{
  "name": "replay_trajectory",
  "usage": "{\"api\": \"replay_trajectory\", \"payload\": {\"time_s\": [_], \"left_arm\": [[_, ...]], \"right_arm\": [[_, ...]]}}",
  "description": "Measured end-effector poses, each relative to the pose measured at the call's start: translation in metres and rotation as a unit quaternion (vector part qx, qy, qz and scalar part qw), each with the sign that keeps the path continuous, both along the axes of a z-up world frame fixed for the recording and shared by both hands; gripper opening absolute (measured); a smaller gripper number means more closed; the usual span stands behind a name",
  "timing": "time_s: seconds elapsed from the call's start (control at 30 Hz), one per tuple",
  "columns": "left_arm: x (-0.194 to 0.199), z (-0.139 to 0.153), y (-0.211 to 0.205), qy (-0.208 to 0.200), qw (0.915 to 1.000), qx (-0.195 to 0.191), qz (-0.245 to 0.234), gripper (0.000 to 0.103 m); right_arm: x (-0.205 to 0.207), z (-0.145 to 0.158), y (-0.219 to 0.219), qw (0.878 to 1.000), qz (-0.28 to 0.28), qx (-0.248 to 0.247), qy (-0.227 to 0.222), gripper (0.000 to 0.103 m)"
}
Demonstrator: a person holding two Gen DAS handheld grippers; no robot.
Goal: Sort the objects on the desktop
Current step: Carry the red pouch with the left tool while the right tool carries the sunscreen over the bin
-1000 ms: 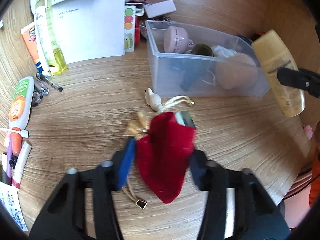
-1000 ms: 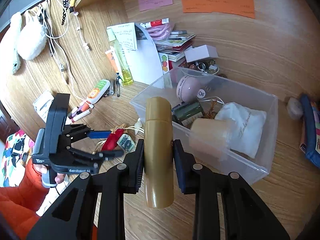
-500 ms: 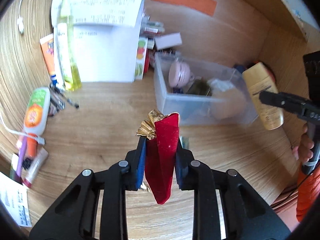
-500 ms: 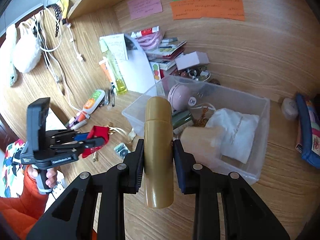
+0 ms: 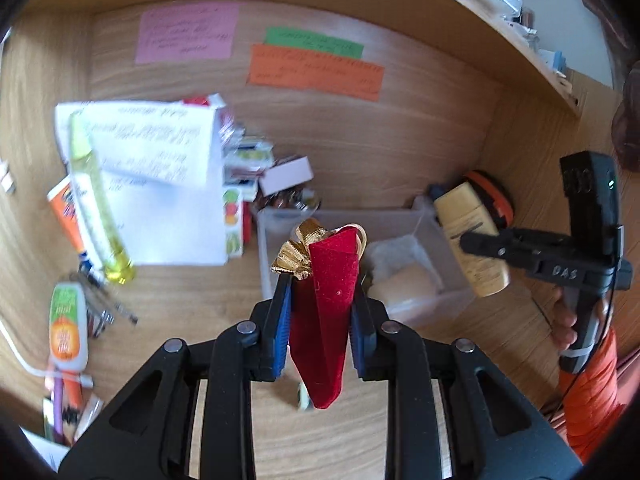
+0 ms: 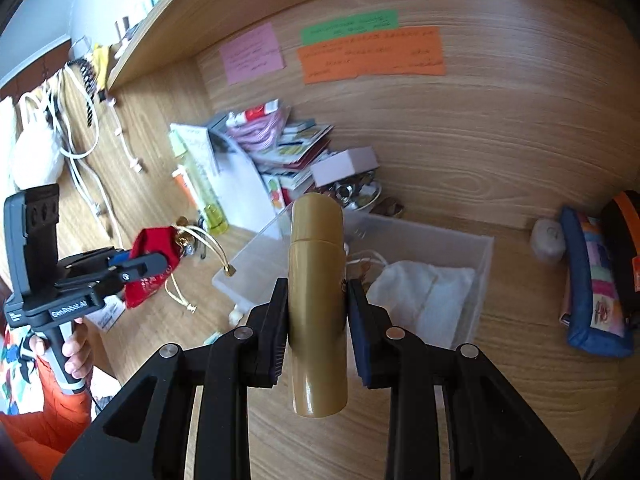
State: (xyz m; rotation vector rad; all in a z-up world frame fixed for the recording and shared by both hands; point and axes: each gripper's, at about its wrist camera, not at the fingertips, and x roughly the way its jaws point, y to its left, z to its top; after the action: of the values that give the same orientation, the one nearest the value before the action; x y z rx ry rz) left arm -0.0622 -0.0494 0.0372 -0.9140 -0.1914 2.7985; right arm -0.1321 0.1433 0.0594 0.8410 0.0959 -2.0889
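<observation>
My left gripper (image 5: 320, 304) is shut on a red velvet pouch (image 5: 326, 316) with gold trim and holds it in the air, in front of the clear plastic bin (image 5: 420, 220). The pouch (image 6: 150, 264) and left gripper (image 6: 140, 266) also show in the right wrist view, cords dangling. My right gripper (image 6: 318, 308) is shut on a gold bottle (image 6: 318, 308), held above the bin's (image 6: 472, 280) near left side. The bottle (image 5: 472, 236) shows at the right of the left wrist view. A white cloth bag (image 6: 424, 284) lies in the bin.
White papers (image 5: 168, 200) and a yellow bottle (image 5: 96, 204) lean at the back left. Tubes and pens (image 5: 68, 328) lie at the left. A small box (image 6: 346, 166) and booklets sit behind the bin. A colourful pencil case (image 6: 596, 276) lies at the right.
My left gripper closed on the red pouch and lifted it off the desk, up toward the bin. My right gripper rose and tilted up with the gold bottle.
</observation>
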Motion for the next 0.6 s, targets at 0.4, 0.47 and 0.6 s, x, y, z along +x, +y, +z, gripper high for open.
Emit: {"api": "replay_trajectory", "payload": {"time_s": [0.4,0.47,0.6], "left_arm": [[-0.059,0.013,0.029,-0.001,0.9993,-0.005,-0.036,0.025],[-0.067,0.009,0.035,-0.006,0.9991,-0.007,-0.041,0.025],[-0.087,-0.002,0.047,-0.02,0.9983,-0.007,-0.054,0.025]], "right_arm": [[-0.036,-0.007,0.002,1.0,-0.017,0.0,-0.005,0.025],[-0.044,-0.011,0.001,1.0,-0.018,0.0,-0.01,0.025],[-0.058,-0.018,0.002,1.0,-0.02,0.004,-0.016,0.025]]}}
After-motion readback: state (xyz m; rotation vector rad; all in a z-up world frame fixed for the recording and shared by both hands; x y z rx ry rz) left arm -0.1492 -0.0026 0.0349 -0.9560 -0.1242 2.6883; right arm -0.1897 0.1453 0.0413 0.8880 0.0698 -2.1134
